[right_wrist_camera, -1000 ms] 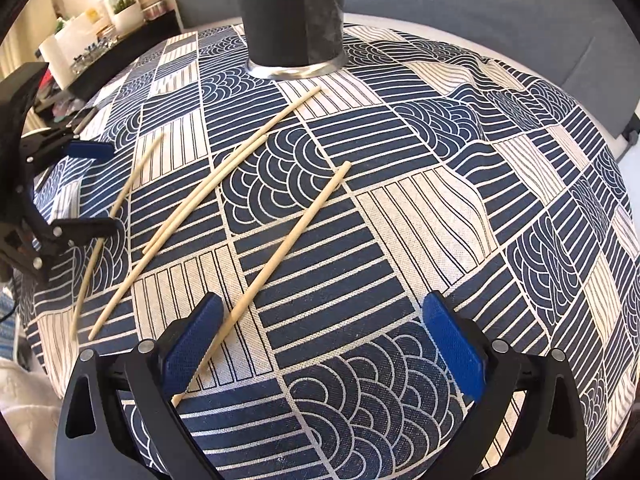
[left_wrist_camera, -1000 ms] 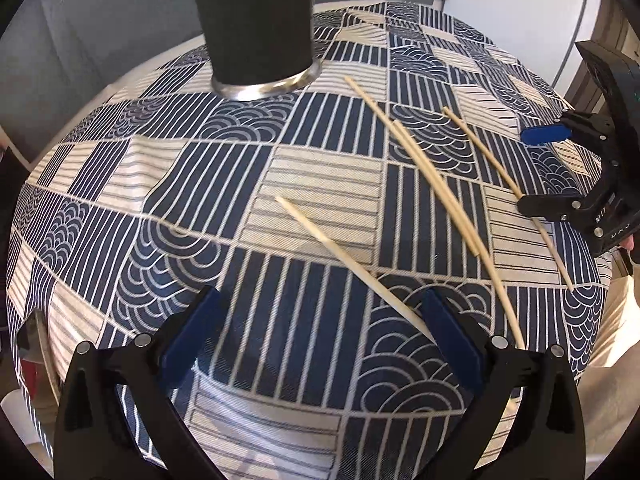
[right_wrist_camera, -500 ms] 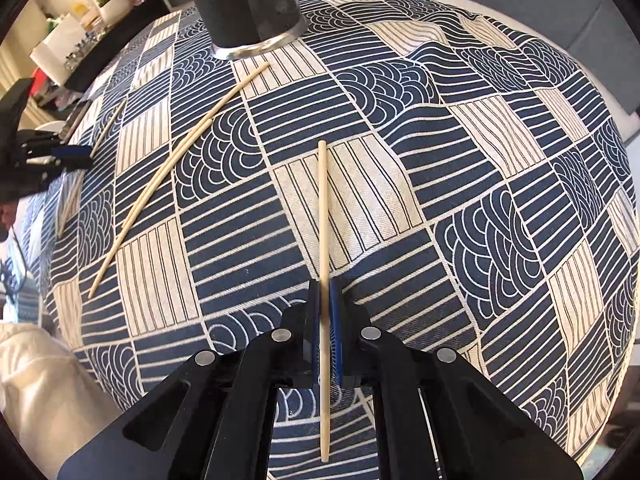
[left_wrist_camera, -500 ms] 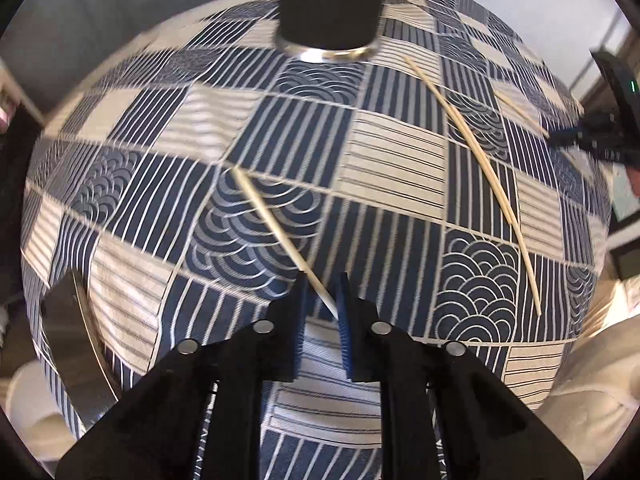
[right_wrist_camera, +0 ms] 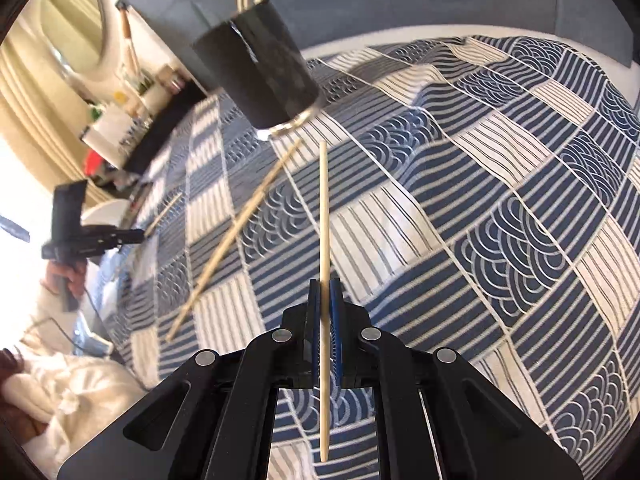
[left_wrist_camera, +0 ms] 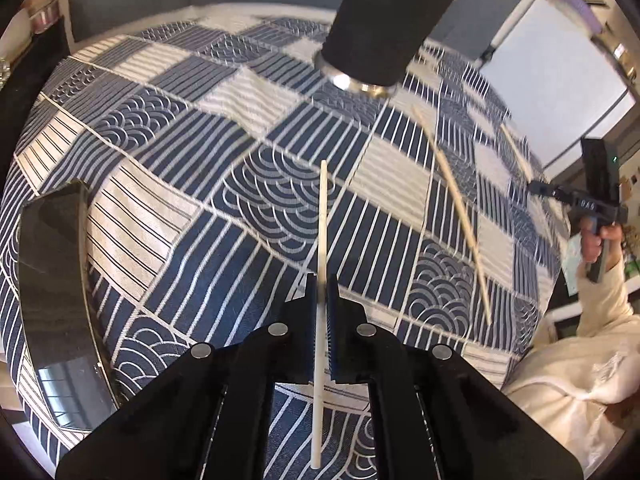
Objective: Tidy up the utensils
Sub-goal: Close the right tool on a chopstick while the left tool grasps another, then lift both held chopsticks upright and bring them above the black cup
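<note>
Now each gripper pinches one chopstick above the patterned tablecloth.

Seen from the left wrist, the left gripper has its blue pads pressed together on a pale chopstick that runs straight ahead between them, its far tip pointing toward the black holder, which stands at the far side of the tablecloth. To the right, loose chopsticks lie on the cloth, and a dark glossy object sits at the left edge. Seen from the right wrist, the right gripper is likewise clamped on its own chopstick, aimed just right of the holder, where several stick ends poke out of the top. More chopsticks lie on the cloth to the left.
</note>
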`<state>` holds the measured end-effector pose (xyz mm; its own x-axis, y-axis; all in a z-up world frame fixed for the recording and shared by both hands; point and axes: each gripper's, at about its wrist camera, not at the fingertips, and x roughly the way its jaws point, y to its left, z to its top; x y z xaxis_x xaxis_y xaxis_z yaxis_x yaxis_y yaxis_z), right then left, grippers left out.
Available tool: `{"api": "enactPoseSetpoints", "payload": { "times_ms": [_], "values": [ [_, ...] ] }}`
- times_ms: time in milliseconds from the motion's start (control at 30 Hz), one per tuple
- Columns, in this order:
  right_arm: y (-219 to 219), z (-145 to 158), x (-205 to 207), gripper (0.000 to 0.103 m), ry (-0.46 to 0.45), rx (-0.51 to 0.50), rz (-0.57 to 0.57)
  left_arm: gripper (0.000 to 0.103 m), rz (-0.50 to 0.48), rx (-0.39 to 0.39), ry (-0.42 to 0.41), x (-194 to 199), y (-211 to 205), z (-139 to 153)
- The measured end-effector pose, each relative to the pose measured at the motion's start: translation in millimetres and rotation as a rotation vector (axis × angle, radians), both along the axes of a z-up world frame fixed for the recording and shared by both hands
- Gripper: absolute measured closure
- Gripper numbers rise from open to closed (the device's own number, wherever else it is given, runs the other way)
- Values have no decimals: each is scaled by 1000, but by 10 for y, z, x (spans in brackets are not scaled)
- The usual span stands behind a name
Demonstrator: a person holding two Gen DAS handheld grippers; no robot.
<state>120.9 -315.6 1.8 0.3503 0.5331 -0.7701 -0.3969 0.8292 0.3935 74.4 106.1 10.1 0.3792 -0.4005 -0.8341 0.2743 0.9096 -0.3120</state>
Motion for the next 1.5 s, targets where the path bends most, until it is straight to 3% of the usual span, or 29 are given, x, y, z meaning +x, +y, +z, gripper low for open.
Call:
{"api": "enactPoseSetpoints", "payload": {
  "times_ms": [67, 200, 400, 567, 667, 833, 967, 1067, 1200, 1300, 1500],
  "values": [
    [11, 88, 15, 98, -36, 21, 12, 98, 10, -15, -64, -32, 28, 108],
    [60, 268, 2, 98, -106, 100, 23, 98, 14, -62, -78, 5, 51, 138],
    [131, 339, -46, 98, -136, 199, 40, 98, 20, -148, -121, 20, 51, 224],
    [214, 455, -26, 98, -166, 245, 64, 98, 8, -237, -215, 81, 49, 482],
    [280, 721, 38, 98, -230, 267, 89, 98, -21, -263, -274, 152, -20, 709],
    [420, 1122, 210, 98, -328, 306, 118, 98, -82, -371, -319, 425, -176, 1015],
    [453, 1353, 467, 98, -358, 420, 91, 98, -128, -418, -381, 651, -362, 1276],
    [528, 1543, 640, 98, -423, 433, 63, 98, -144, -453, -421, 825, -443, 1469],
    [672, 1653, 918, 98, -497, 454, 28, 98, -158, -480, -511, 1030, -549, 1673],
    [790, 1617, 1120, 98, -572, 496, -5, 98, -137, -500, -672, 1163, -637, 1652],
    [971, 1593, 1429, 98, -689, 577, -45, 98, -100, -545, -788, 1485, -749, 1580]
  ]
}}
